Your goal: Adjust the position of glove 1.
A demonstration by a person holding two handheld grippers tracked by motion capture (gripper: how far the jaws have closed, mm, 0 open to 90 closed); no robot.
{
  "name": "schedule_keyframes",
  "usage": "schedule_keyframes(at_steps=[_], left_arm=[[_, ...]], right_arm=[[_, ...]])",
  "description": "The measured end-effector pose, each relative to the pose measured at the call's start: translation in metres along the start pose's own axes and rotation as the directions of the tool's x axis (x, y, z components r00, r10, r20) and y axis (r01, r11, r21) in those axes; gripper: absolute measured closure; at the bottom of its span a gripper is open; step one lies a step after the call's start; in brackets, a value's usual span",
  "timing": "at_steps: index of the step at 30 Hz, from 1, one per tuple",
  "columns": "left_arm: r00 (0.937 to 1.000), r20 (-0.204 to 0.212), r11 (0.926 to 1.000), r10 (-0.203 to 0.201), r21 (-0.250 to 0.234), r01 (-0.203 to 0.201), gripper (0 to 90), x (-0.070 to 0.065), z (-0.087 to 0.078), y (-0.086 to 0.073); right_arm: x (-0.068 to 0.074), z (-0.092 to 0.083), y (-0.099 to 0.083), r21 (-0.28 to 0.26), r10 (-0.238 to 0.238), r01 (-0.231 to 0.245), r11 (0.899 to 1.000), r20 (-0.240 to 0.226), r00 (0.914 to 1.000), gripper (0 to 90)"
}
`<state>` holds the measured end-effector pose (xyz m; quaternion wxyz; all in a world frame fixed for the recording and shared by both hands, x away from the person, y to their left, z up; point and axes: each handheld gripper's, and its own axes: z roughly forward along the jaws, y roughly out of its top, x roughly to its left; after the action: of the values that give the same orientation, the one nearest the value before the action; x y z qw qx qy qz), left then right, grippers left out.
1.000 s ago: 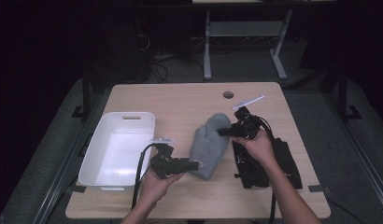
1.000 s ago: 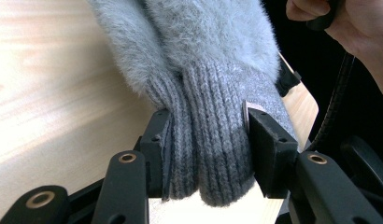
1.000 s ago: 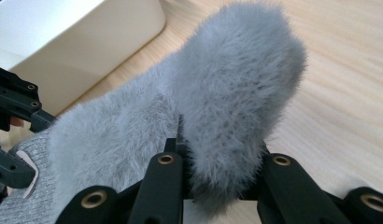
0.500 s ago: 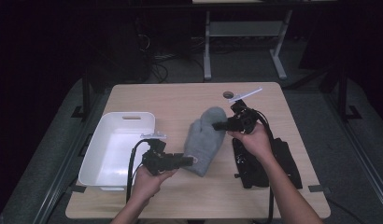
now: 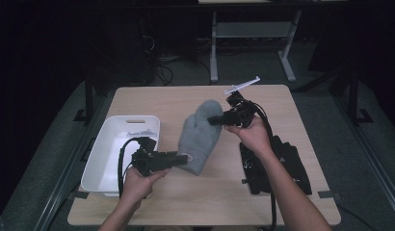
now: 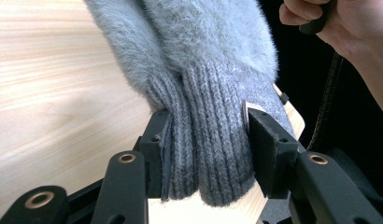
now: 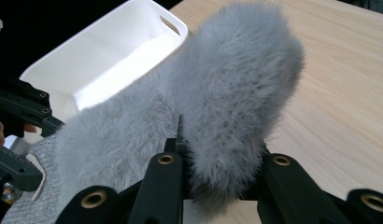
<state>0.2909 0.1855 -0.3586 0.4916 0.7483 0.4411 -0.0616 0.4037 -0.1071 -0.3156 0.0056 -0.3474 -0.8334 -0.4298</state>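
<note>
Grey fuzzy mitten (image 5: 198, 137) held between both grippers above the wooden table (image 5: 301, 103). Left gripper (image 5: 178, 159) clamped on the ribbed cuff (image 6: 206, 140), pads pressing both sides. Right gripper (image 5: 214, 120) clamped on the fluffy tip (image 7: 236, 93). White bin (image 5: 105, 149) just beside left gripper, black case (image 5: 292, 161) below right hand (image 5: 253, 134).

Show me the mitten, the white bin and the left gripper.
mitten (image 5: 198, 132), high view, middle of the fuzzy body
white bin (image 5: 105, 142), high view, bare floor inside
left gripper (image 6: 206, 135), left gripper view, midway between the jaws, shut on the ribbed cuff
</note>
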Motion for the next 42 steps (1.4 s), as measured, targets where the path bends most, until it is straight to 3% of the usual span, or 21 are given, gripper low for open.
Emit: schedule_keyframes(at_steps=[19,42], left_arm=[[0.9993,-0.032,0.9972,-0.021,-0.072,0.019,53.6,0.013,-0.051,0.001],[0.9952,-0.075,0.9916,-0.064,-0.117,0.055,53.1,0.036,-0.096,-0.013]], right_arm=[[0.033,0.026,0.046,-0.006,-0.051,0.051,0.999,-0.046,0.9977,75.6],[0.061,0.070,0.075,0.012,-0.076,0.077,0.997,-0.096,0.9925,75.2]])
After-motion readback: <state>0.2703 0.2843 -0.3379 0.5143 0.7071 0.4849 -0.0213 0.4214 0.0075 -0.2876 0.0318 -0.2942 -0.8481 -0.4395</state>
